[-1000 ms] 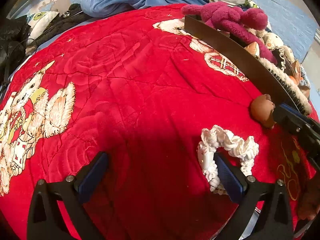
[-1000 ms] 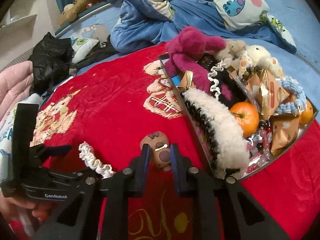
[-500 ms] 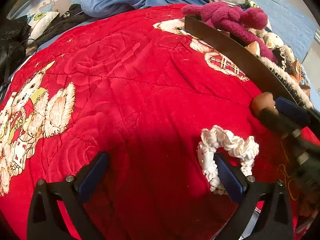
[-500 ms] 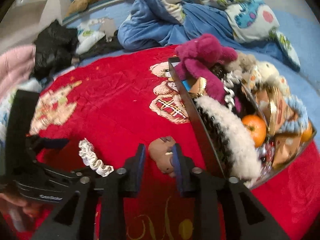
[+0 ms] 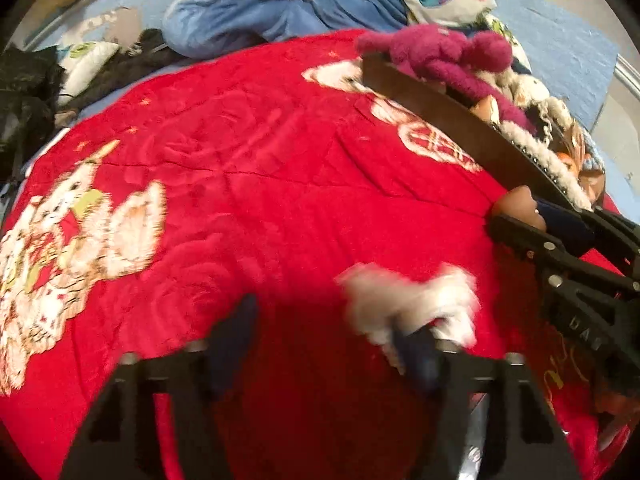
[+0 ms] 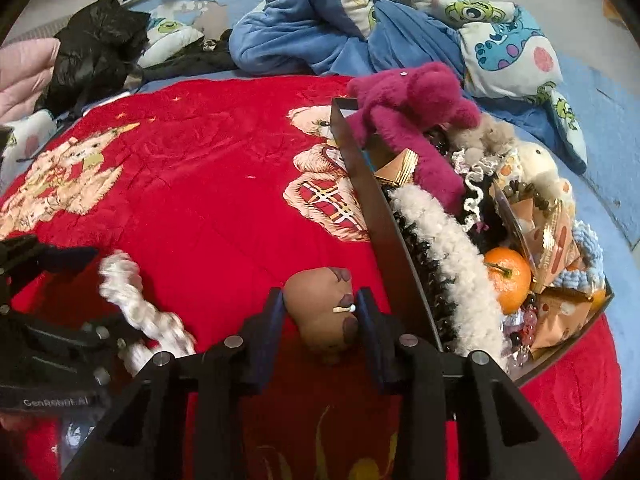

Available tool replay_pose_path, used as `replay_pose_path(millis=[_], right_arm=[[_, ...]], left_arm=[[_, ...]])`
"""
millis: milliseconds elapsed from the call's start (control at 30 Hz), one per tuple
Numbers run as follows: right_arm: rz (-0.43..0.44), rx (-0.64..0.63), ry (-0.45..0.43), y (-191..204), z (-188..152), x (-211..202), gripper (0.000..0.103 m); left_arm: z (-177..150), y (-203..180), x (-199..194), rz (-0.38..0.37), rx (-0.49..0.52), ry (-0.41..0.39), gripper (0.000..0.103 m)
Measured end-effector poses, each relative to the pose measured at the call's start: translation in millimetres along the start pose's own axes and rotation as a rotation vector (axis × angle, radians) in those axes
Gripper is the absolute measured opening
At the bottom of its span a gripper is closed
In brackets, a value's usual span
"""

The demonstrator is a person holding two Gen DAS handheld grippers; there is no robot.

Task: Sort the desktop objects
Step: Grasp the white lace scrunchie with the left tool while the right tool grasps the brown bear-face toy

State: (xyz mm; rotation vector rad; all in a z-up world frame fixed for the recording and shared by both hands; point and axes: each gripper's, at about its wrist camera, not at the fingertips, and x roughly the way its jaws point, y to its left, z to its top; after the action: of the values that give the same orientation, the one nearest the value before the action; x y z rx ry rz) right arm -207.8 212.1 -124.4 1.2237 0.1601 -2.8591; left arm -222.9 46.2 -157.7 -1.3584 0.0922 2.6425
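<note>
— Left wrist view first: surface?
— Red quilted blanket [image 5: 248, 184] with cartoon animal prints, spread over a bed; rumpled blue bedding [image 5: 256, 12] behind, black bag [image 5: 20, 92] at far left.
— Container?
— Dark tray [image 5: 448, 120] along the right, magenta plush toy [image 5: 436, 56] hanging over its near corner.
— Left gripper?
— Left gripper [image 5: 332, 340] partly open, jaws fairly wide apart. White scrunchie [image 5: 408, 304] blurred, lying on the blanket against the right finger; gripped or not, cannot tell.
— Anything else there?
— Right gripper [image 5: 532, 216] reaching in from the right edge, clamped on a brown figurine [image 5: 518, 204] close to the tray wall.

— Right wrist view now: room?
— Same red blanket [image 6: 208, 184], monster-print bedding [image 6: 400, 12] beyond, black bag [image 6: 100, 52] upper left, pink fabric [image 6: 20, 76] at the left edge.
— Tray contents?
— Tray [image 6: 380, 208] packed: magenta plush toy [image 6: 408, 108], white fluffy hair clip [image 6: 444, 248], orange tangerine [image 6: 506, 276], snack packets, beads.
— Right gripper?
— Right gripper [image 6: 320, 312] narrowed, both pads pressed on the brown figurine [image 6: 320, 308], just beside the tray wall, outside it.
— Pose?
— Pointing forward along the tray's side. Left gripper [image 6: 60, 280] low at the left, white scrunchie [image 6: 136, 304] at its fingers.
</note>
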Motion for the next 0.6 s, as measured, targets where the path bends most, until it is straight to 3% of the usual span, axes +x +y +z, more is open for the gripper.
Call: replay_pose_path(millis=[67, 133, 600], right_arm=[[0.016, 0.022, -0.003, -3, -1, -3, 0.036], [0.03, 0.03, -0.005, -2, -1, -3, 0.036], [0.162, 0.058, -0.009, 13, 1, -17, 0.035]], left_arm=[[-4, 13, -8, -0.001, -0.044, -0.024, 0.022], [-7, 31, -14, -0.065, -0.112, -0.029, 0.016], [-33, 77, -75, -0.036, -0.328, -0.112, 0.014]])
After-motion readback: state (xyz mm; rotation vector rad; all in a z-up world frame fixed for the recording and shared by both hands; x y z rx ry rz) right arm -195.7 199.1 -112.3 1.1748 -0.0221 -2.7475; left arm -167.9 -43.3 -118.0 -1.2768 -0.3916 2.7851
